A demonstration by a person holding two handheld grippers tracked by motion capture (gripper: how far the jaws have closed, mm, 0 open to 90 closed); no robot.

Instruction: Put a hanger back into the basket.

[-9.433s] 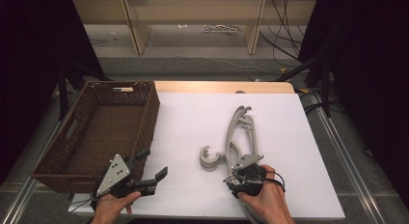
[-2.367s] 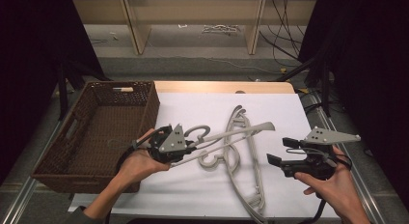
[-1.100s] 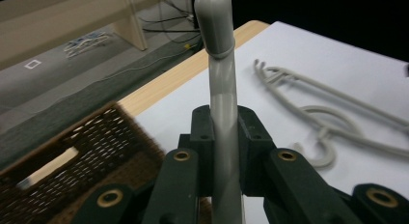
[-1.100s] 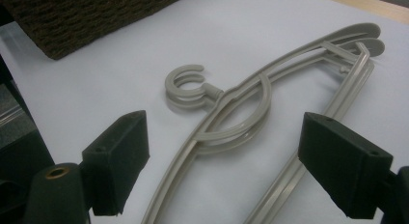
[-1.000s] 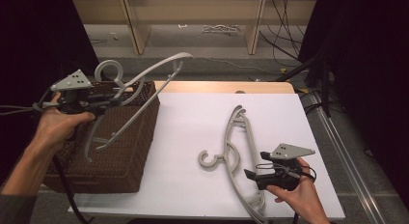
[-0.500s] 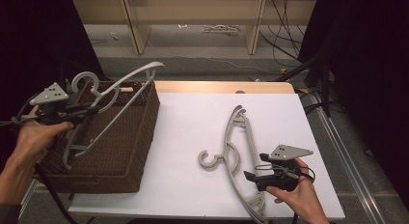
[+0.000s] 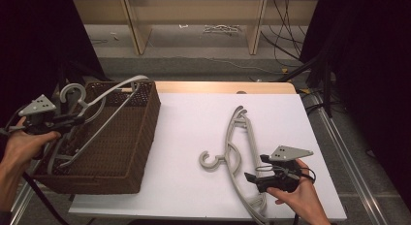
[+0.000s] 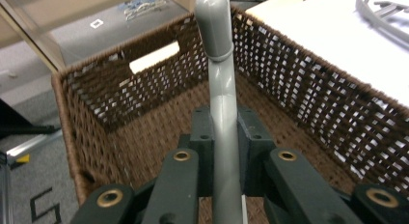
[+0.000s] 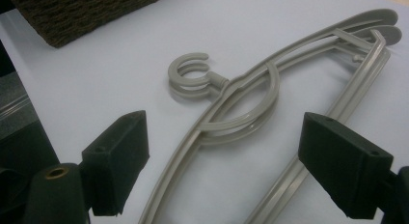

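Left hand-held gripper (image 8: pixel 224 151) clenched on grey hanger (image 8: pixel 218 64) over basket (image 8: pixel 308 103); right hand-held gripper (image 9: pixel 224 161) released

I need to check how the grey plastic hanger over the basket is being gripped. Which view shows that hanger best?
The left gripper view: the grey plastic hanger runs up between the left gripper's shut jaws, above the brown wicker basket. The high view shows its whole outline tilted into the basket, but the grip is small. The right gripper view shows other hangers lying on the table.
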